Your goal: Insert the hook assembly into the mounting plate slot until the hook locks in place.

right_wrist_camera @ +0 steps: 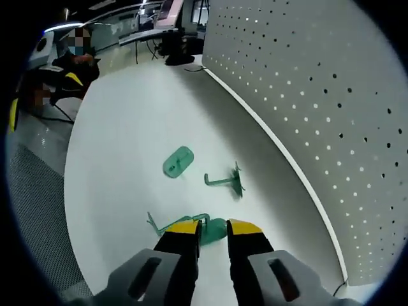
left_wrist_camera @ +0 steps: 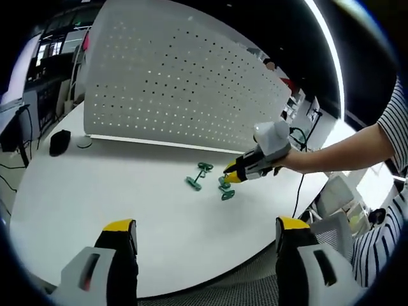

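Note:
Three green plastic pieces lie on the white table [left_wrist_camera: 95,191] in front of an upright white perforated board [left_wrist_camera: 185,76]. In the right gripper view a flat green plate [right_wrist_camera: 177,161] lies furthest out. A green hook [right_wrist_camera: 226,180] lies nearer the perforated board [right_wrist_camera: 319,95]. A second green hook assembly [right_wrist_camera: 182,223] sits at my right gripper [right_wrist_camera: 215,228], whose jaws stand narrowly apart with the hook's green base between them. In the left gripper view a hand holds the right gripper [left_wrist_camera: 231,175] down onto the green hook assembly [left_wrist_camera: 224,188], beside another green piece [left_wrist_camera: 199,175]. My left gripper [left_wrist_camera: 205,228] hangs wide open above the near table edge, holding nothing.
A black object [left_wrist_camera: 59,141] and a cable lie at the board's left end. A striped sleeve [left_wrist_camera: 398,127] and forearm reach in from the right. Office chairs [left_wrist_camera: 335,197] stand off the table's right edge. Broad bare tabletop [right_wrist_camera: 121,127] stretches away from the board.

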